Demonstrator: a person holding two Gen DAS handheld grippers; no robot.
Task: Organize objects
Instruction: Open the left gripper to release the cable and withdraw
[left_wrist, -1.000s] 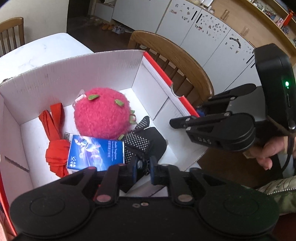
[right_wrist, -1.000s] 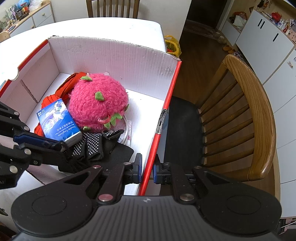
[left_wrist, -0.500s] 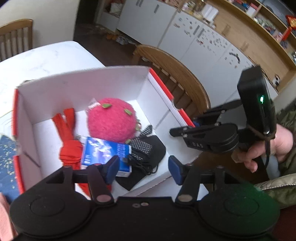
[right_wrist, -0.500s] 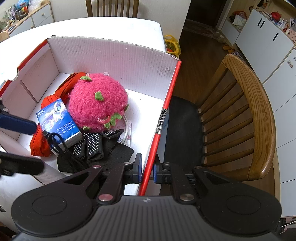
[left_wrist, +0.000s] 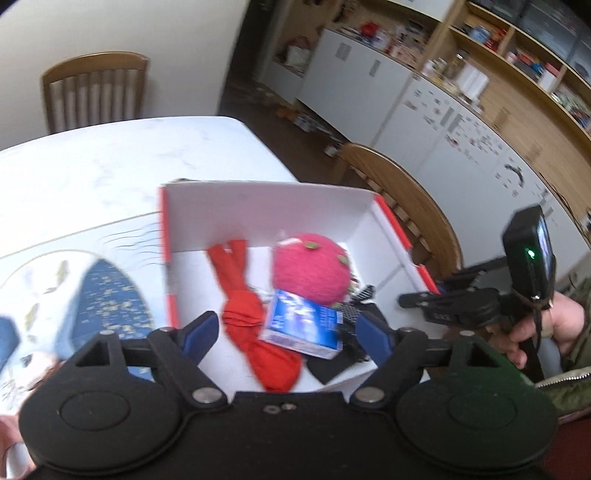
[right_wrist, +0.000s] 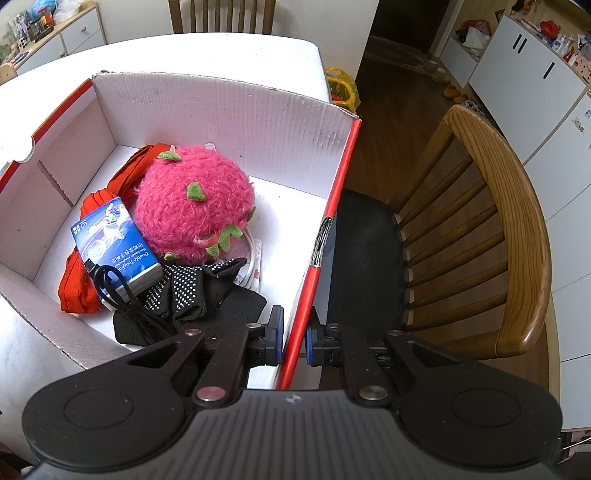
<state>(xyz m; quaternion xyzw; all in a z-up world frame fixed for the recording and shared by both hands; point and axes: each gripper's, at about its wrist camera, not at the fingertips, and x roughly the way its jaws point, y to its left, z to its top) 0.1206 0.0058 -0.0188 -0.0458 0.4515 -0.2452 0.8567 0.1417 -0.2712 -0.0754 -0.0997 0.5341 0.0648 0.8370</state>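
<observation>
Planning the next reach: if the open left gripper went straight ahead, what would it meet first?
Probably the blue rectangular packet in the white cardboard box, centred between the left gripper fingers; depth is unclear.

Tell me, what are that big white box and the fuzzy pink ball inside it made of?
The box looks like corrugated cardboard: matte white walls with fine ribbing, red outside. The pink ball looks like a plush toy: shaggy fibres with small green felt-like leaves. Its filling cannot be seen.
</observation>
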